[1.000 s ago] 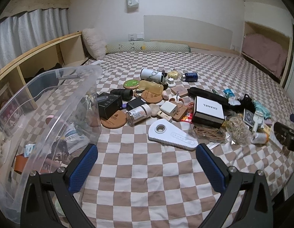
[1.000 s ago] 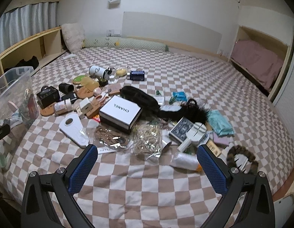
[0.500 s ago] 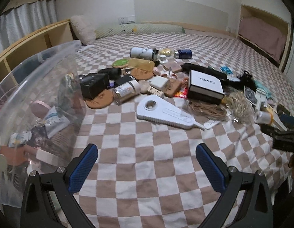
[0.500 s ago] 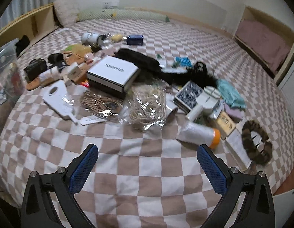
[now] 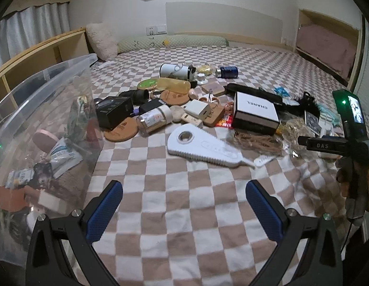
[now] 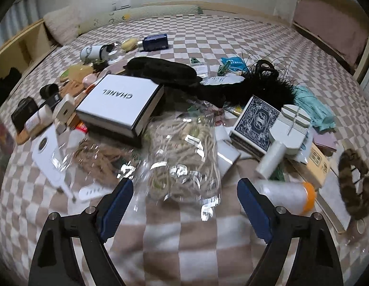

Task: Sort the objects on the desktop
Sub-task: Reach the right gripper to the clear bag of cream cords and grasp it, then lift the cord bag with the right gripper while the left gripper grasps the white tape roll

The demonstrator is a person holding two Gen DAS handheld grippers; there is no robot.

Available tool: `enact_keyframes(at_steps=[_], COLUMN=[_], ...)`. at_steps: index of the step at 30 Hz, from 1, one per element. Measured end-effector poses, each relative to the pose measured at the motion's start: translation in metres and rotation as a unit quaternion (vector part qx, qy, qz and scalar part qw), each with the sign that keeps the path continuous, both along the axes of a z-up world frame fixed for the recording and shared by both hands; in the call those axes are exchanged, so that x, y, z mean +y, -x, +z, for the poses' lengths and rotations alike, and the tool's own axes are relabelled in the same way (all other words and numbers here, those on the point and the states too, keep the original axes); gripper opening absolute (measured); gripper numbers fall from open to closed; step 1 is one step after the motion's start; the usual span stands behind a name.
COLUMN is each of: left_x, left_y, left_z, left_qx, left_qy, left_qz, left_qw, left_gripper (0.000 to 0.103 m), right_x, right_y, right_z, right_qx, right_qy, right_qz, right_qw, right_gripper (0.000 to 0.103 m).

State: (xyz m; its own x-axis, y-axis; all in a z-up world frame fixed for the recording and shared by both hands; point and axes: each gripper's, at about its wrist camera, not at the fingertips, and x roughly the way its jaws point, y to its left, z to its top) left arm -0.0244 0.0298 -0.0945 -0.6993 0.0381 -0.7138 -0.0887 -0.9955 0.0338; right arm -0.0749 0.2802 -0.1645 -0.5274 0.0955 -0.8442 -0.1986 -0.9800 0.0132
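Right gripper (image 6: 185,208) has dropped in close over the clutter since a second ago, and now your clear bag of pale cord (image 6: 184,157) fills the gap ahead of the blue pads; jaws are closing from full spread, but the pads don't press on it yet, only the bag's near edge sits between the fingertips. Left gripper (image 5: 184,205) is spread wide with nothing in it, hovering over bare checkered bedspread (image 5: 174,226) just beside the clear storage bin (image 5: 53,76), which has swung larger into its view. Bag lies on the bedspread in front of the white Chanel box (image 6: 120,102), left of the blue card deck (image 6: 254,121), with a second bag of brown cord (image 6: 98,159) just beside it. My read: it's light, soft and crinkly, film is slippery, so it'll sag and could slide out of a shallow pinch. Take it across the bunched cord in the middle, not the loose film edge, and watch you don't snag the brown bag alongside
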Motion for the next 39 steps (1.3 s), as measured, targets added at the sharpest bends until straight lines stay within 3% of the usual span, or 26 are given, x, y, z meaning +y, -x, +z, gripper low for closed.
enact_keyframes(at_steps=[8, 15, 17, 19, 29, 33, 39], left_x=[0.044, 0.081, 0.087, 0.091, 0.09, 0.089, 0.089], left_y=[0.04, 0.076, 0.079, 0.079, 0.064, 0.05, 0.024], left_z=[-0.024, -0.05, -0.055, -0.059, -0.058, -0.061, -0.067], left_qx=[0.015, -0.013, -0.018, -0.022, -0.022, -0.037, -0.055], left_qy=[-0.017, -0.052, -0.057, -0.062, -0.092, -0.107, -0.11], left_qz=[-0.062, -0.086, -0.092, -0.098, -0.133, -0.151, -0.172], left_qw=[0.9978, 0.9948, 0.994, 0.993, 0.9866, 0.982, 0.9774], left_gripper=[0.103, 0.103, 0.103, 0.103, 0.103, 0.102, 0.102], right_x=[0.022, 0.027, 0.026, 0.024, 0.014, 0.005, -0.012], right_y=[0.014, 0.021, 0.023, 0.022, 0.01, -0.001, -0.018], right_z=[-0.007, -0.021, -0.026, -0.029, -0.022, -0.017, -0.014], right_qx=[-0.003, -0.019, -0.024, -0.029, -0.036, -0.047, -0.074], right_qy=[0.049, 0.079, 0.085, 0.092, 0.113, 0.162, 0.282], right_qz=[-0.027, -0.012, 0.002, 0.015, 0.036, 0.052, 0.071], right_qw=[0.998, 0.997, 0.996, 0.995, 0.992, 0.984, 0.954], right_gripper=[0.089, 0.089, 0.073, 0.065, 0.046, 0.045, 0.045])
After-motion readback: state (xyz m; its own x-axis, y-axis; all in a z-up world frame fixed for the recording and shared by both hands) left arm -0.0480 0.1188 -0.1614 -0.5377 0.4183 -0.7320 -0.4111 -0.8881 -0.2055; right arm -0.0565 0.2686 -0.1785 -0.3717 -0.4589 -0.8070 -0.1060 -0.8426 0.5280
